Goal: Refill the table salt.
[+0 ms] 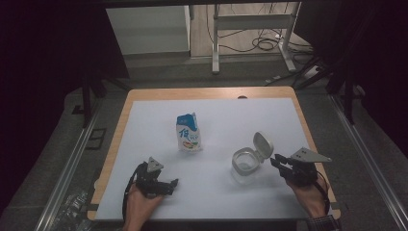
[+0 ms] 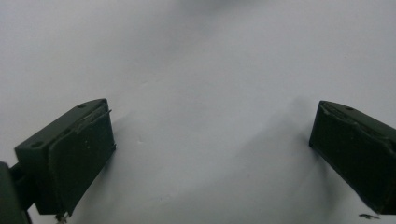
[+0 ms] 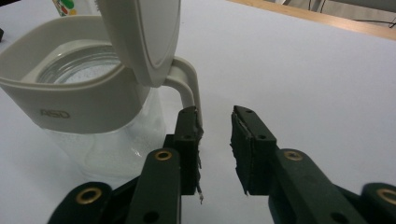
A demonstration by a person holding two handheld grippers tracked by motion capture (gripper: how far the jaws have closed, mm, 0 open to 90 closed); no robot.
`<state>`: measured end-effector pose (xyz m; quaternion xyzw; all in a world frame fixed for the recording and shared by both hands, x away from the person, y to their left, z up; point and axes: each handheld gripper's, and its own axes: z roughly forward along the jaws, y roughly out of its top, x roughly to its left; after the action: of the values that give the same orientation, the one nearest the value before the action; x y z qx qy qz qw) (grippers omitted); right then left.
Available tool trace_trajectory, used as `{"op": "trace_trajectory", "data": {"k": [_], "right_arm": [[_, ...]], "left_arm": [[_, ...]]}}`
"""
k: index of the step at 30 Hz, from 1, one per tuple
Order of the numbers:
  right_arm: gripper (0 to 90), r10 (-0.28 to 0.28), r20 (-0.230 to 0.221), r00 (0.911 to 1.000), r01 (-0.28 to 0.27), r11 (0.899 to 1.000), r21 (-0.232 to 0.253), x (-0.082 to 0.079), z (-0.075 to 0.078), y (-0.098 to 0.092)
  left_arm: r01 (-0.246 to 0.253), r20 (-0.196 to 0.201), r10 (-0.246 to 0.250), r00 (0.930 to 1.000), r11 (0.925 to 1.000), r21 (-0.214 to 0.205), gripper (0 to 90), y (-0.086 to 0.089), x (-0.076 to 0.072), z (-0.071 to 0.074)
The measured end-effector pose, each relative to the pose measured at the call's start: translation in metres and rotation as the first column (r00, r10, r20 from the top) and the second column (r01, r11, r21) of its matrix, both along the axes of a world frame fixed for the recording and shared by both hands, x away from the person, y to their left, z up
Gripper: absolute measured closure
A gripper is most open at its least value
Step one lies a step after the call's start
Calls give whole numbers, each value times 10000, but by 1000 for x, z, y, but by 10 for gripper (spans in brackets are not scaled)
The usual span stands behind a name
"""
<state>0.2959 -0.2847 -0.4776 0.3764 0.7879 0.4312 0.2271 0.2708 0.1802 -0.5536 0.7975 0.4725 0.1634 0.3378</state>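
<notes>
A clear glass jar (image 1: pixel 245 164) with a beige collar stands on the white sheet, its flip lid (image 1: pixel 263 144) swung up and open. In the right gripper view the jar (image 3: pixel 79 93) is at the left, with the raised lid (image 3: pixel 140 37) and its hinge arm (image 3: pixel 184 81) just ahead of my left jaw. My right gripper (image 1: pixel 277 162) (image 3: pixel 215 126) is open right of the jar, a small gap between its pads and nothing in it. A blue and white pouch (image 1: pixel 188 133) stands upright mid-table. My left gripper (image 1: pixel 171 185) (image 2: pixel 212 154) rests wide open on the sheet, holding nothing.
The white sheet (image 1: pixel 216 110) covers a wooden table (image 1: pixel 207 93). Beyond the far edge stand a metal frame's legs (image 1: pixel 215 43) and loose cables (image 1: pixel 269 43) on the floor. A rail (image 1: pixel 72 159) runs along the table's left side.
</notes>
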Motion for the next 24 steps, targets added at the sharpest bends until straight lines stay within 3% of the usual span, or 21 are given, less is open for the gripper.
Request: {"op": "trace_trajectory", "data": {"k": [7, 10, 13, 16, 24], "right_arm": [[651, -37, -121, 9999, 37, 10000, 38, 0, -3, -3], [632, -83, -110, 9999, 84, 9999, 65, -1, -3, -5], [602, -206, -110, 9997, 207, 9997, 105, -1, -4, -6], [566, -289, -153, 9995, 291, 9994, 168, -1, -5, -6], [514, -477, -163, 9987, 478, 9988, 45, -1, -7, -4]], "left_arm": [[-13, 51, 14, 10000, 9998, -217, 74, 5, 0, 2], [201, 46, -198, 9998, 9962, -846, 109, 9, 1, 4], [397, 246, -378, 9990, 9959, -807, 125, 8, 3, 9], [552, 440, -505, 9978, 9920, -1137, 127, 9, 9, 17], [1145, 795, -1064, 9911, 9879, -1042, 118, 7, 28, 42]]}}
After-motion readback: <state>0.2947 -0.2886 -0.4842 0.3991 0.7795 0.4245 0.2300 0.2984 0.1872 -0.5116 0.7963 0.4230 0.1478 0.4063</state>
